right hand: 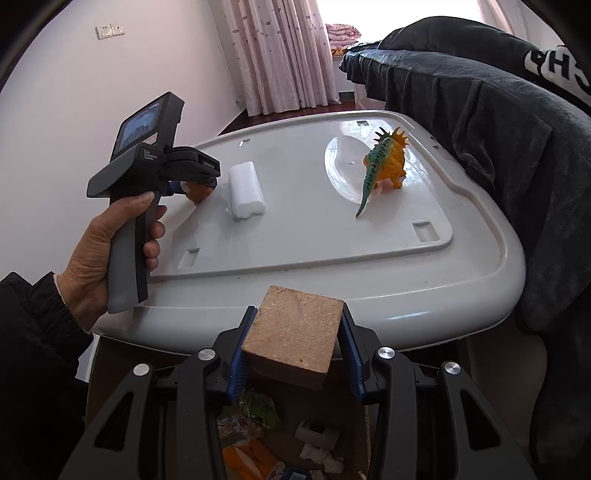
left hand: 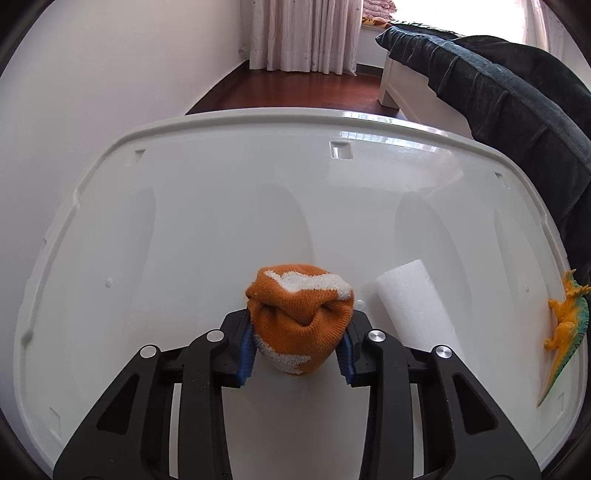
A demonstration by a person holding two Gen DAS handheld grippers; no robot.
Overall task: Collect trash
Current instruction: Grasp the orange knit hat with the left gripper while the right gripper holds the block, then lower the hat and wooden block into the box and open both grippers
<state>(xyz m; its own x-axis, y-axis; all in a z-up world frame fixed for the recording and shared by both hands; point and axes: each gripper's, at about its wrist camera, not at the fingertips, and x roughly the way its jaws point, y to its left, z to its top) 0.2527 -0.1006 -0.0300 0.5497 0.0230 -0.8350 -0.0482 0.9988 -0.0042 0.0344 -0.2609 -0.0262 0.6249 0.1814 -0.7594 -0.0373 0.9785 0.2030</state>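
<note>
Altogether, one sock ball [left hand: 301,319] sits low-center on the desk [left hand: 184,221], pinched by the left gripper [left hand: 297,352]; one foam roll [left hand: 413,302] runs lengthwise up-left; one dinosaur [left hand: 565,325] far right. Right gripper [right hand: 295,350] clamps one wood block [right hand: 295,336].

A: What lies behind? B: Plain white wall [left hand: 92,74] with a switch plate [right hand: 109,31]; pink curtains [left hand: 306,33]; dark wood floor [left hand: 295,90]; a bed [left hand: 402,88] under dark bedding [right hand: 498,122]; bright window daylight
</note>
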